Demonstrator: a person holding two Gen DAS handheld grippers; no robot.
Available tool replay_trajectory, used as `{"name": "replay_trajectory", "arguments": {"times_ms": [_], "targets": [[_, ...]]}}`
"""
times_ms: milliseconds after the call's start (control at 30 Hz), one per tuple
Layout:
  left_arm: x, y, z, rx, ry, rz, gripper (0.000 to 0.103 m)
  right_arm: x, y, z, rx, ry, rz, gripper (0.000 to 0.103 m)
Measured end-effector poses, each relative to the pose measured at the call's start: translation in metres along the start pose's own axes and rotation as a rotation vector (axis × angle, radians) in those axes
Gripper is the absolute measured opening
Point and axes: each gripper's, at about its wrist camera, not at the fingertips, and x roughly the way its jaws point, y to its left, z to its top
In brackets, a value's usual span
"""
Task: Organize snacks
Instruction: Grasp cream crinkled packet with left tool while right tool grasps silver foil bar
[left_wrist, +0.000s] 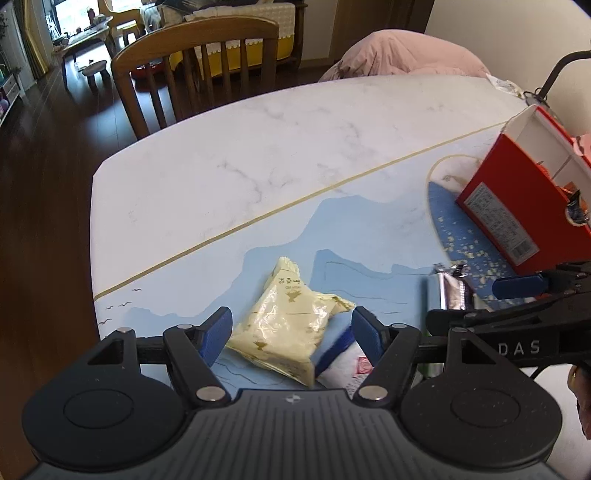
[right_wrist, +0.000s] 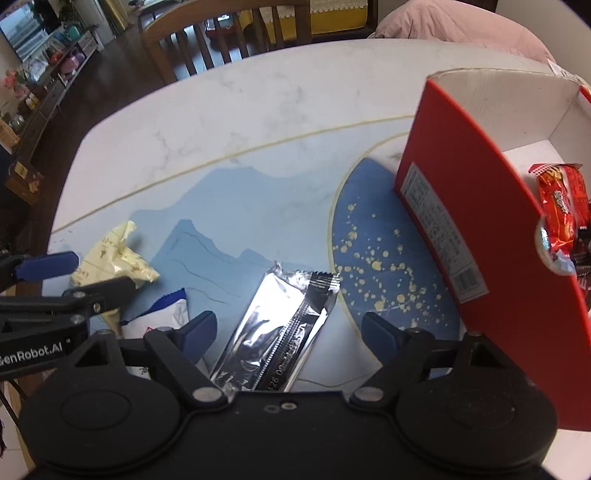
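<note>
**Snack sorting partly done; three packets still on the table**

The red box (right_wrist: 461, 206) stands far right and already holds a red snack packet (right_wrist: 563, 206). Still out: a yellow packet (left_wrist: 288, 321) between the spread, untouching jaws of the left gripper (left_wrist: 291, 334), a silver packet (right_wrist: 280, 328) between the spread jaws of the right gripper (right_wrist: 288, 332), and a white-and-blue packet (left_wrist: 347, 358) just beside the yellow one. The table (left_wrist: 258, 147) lies bare toward the far side; its left edge is near, and the box wall crowds the right.
</note>
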Motion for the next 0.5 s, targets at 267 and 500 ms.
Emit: {"name": "replay_trajectory", "arguments": {"times_ms": [267,500], "targets": [[0.01,0.008,-0.002,-0.051,0.002,-0.008,0.071,0.005,0.007,-0.009,-0.067,0.046,0.014,0.064],[0.012,0.012,-0.004,-0.116,0.012,-0.007,0.056,-0.001,0.002,-0.015,-0.107,0.039,0.03,0.051]]}}
